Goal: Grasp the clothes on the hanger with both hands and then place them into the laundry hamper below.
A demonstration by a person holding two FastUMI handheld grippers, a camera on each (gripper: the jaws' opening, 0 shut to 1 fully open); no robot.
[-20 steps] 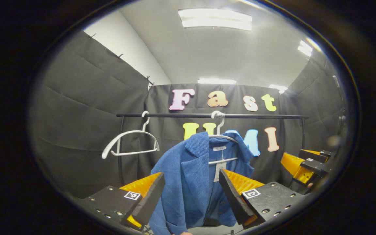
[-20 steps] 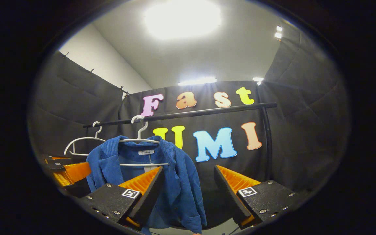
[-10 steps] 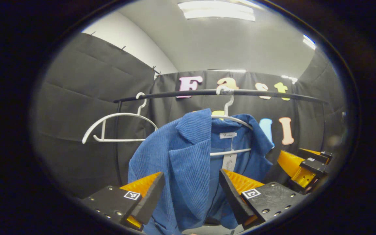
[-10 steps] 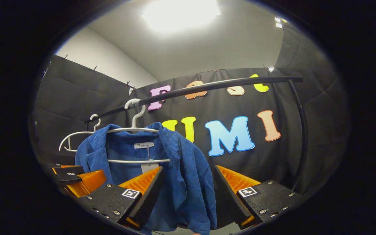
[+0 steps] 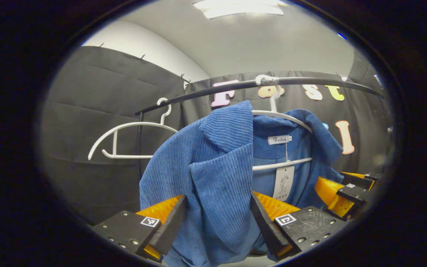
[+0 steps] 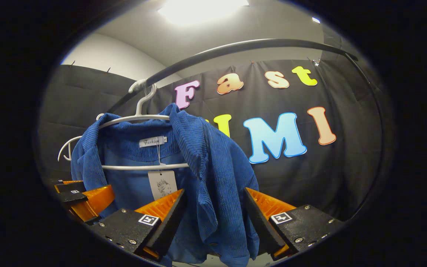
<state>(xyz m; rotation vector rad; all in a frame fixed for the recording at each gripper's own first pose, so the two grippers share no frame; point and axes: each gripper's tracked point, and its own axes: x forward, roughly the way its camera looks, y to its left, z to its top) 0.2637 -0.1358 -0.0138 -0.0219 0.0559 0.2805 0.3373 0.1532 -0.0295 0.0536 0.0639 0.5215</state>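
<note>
**Inspector:** While both pairs of tongs stand spread wide, nothing is yet held. The left gripper [image 5: 215,218] has the jacket's front panel and lapel between its fingers; the right gripper [image 6: 213,218] has the opposite front edge between its own. Whether either pad touches cloth, I cannot tell.

**Assessor:** Location of the garment?

**Inspector:** The blue corduroy jacket [image 5: 217,174] hangs on a white hanger [image 5: 282,115], hooked over the black rail [image 5: 310,81]. An empty white hanger [image 5: 124,137] hangs beside it on the same rail.

**Assessor:** Risks?

**Inspector:** Three, in my judgement. First, closing on a single loose layer near the front edge: thick ribbed cloth may slide out under its own weight. Second, pulling downward with the collar seated on the hanger: the shoulders could catch, dragging the hanger or swinging it off the rail. Third, uneven timing: one side released before the other leaves the jacket dangling lopsided.

**Assessor:** The paper tag [image 6: 162,184]?

**Inspector:** Close by the right gripper's inner finger; it could be pinched instead of cloth.
</note>
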